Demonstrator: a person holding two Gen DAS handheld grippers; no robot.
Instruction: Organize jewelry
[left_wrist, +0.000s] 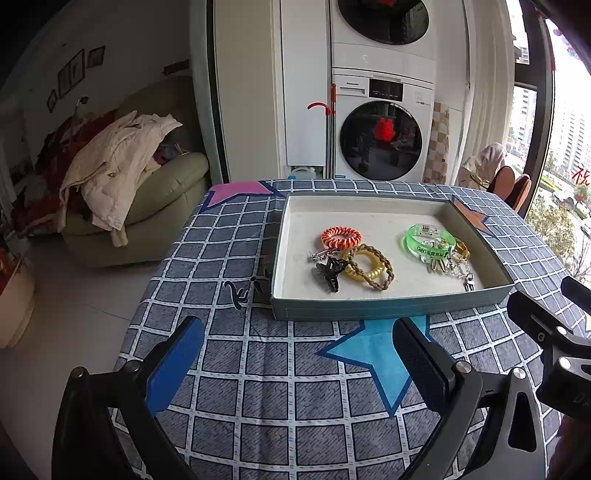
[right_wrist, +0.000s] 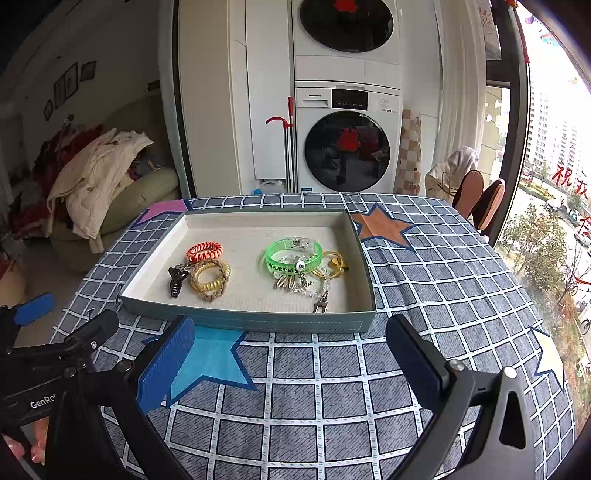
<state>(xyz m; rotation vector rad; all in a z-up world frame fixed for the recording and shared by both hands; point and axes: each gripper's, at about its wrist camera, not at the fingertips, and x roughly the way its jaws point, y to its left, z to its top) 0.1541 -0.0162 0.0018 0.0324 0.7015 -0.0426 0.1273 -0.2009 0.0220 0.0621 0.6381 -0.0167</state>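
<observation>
A shallow grey-green tray (left_wrist: 369, 308) (right_wrist: 258, 320) stands on the checked tablecloth. On its left lie an orange coil hair tie (left_wrist: 341, 237) (right_wrist: 204, 250), a yellow coil tie (left_wrist: 364, 272) (right_wrist: 210, 275) under a braided brown band, and a black claw clip (left_wrist: 330, 272) (right_wrist: 176, 280). On its right lie a green bangle (left_wrist: 428, 242) (right_wrist: 293, 255), a crystal chain (right_wrist: 314, 286) and gold pieces (right_wrist: 334, 263). My left gripper (left_wrist: 299, 363) and right gripper (right_wrist: 291, 360) are open and empty, both in front of the tray's near wall.
The table's left edge drops to the floor beside a green sofa (left_wrist: 147, 206) heaped with clothes. Stacked washing machines (left_wrist: 380, 129) stand beyond the far edge. Two chair backs (right_wrist: 480, 201) are at the far right by the window. Star patches mark the cloth.
</observation>
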